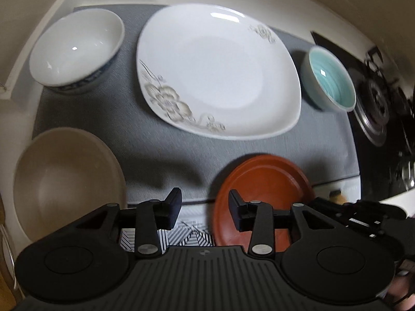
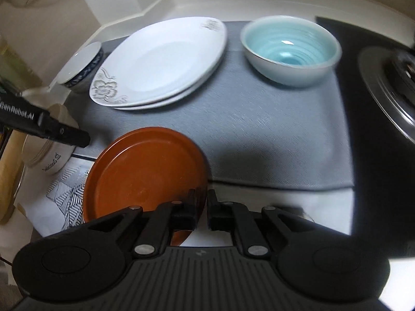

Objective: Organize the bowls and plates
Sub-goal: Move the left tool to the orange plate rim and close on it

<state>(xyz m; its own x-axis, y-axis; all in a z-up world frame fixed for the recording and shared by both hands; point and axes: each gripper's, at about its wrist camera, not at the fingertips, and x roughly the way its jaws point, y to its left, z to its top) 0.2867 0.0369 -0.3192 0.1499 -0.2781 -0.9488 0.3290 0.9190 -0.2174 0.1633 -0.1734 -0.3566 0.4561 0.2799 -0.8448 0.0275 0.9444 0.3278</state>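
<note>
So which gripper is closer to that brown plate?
Right. The right gripper is shut on the brown plate at its near rim. The left gripper hangs open just left of it, not touching.

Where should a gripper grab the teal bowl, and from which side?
Pinch the teal bowl at its rim, one finger inside and one outside, coming from above. It stands upright and empty on the grey mat, and its body looks too wide to span. The near rim is clear; the white plate lies beside it.

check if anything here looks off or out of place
The red-brown plate sits half off the grey mat, overlapping a striped cloth, with the shut right gripper at its rim. Nothing looks spilled or broken.
</note>
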